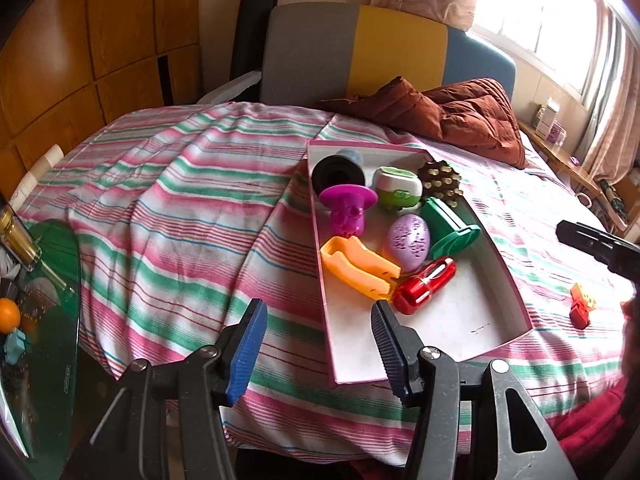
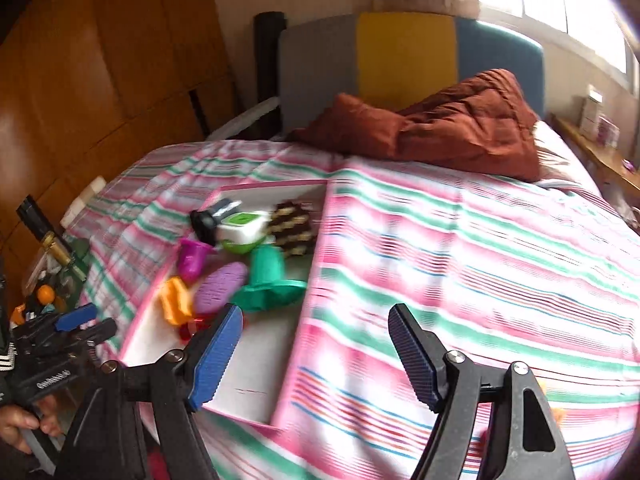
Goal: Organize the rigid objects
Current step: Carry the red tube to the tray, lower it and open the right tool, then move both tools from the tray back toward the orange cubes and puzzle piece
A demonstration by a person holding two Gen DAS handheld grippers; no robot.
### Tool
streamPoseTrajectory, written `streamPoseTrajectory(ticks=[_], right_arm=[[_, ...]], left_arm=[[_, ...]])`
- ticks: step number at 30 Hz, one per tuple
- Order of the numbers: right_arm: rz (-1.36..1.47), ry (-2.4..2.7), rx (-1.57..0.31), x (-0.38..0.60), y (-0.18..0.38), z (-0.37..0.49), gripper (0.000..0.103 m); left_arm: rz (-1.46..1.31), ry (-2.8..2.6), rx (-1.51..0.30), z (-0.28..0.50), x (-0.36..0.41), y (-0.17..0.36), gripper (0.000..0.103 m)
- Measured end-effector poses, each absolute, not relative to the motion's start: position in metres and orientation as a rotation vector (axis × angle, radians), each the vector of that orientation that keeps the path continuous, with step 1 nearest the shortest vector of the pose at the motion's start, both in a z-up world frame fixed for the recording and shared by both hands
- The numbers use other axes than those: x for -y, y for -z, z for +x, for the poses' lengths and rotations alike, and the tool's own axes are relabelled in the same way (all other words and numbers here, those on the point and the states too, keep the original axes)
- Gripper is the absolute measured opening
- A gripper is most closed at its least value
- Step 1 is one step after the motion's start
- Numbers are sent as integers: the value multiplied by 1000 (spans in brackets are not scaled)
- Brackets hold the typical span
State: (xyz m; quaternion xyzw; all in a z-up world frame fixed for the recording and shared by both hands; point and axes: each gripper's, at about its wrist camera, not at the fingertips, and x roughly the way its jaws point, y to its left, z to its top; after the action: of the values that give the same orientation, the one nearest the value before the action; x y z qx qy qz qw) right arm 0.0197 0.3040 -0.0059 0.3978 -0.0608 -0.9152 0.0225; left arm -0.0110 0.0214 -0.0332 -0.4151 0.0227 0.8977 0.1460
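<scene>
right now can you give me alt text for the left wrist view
A shallow white box with a pink rim lies on a pink, green and white striped bedsheet, holding small plastic toys: a magenta skull in a hat, an orange clip, a purple egg and a shiny red capsule. The open, empty left gripper hovers at its near end.

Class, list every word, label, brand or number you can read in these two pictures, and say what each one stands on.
None reads clearly.
Green glass table: small upright label on its edge, too small to read.
White box: faint dark mark on its floor, not legible.
Left hand-held gripper: white lettering on its black body in the right wrist view, too blurred to read.
Packages on the shelf by the window: print too small.
</scene>
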Motion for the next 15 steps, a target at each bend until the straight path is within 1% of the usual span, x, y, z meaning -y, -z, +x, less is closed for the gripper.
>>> streamPoseTrajectory(ticks=[6,9,12,13,15], right_arm=[[1321,2974,220,-377,9,37,77],[1354,3062,278,-417,14,49,77],[1375,3160,426,-455,22,63,77],[1397,3182,513,-468,26,68,77],[1415,3205,743,-492,29,77,77]], left_arm=[[-1167,-2565,-106,-6,-34,27,55],[-1152,-2553,-128,-5,-42,23,55],[-1138,-2535,-166,-4,-53,20,55],[-1132,-2528,-178,-3,-57,18,55],[-1116,-2514,-190,-2,-65,16,55]])
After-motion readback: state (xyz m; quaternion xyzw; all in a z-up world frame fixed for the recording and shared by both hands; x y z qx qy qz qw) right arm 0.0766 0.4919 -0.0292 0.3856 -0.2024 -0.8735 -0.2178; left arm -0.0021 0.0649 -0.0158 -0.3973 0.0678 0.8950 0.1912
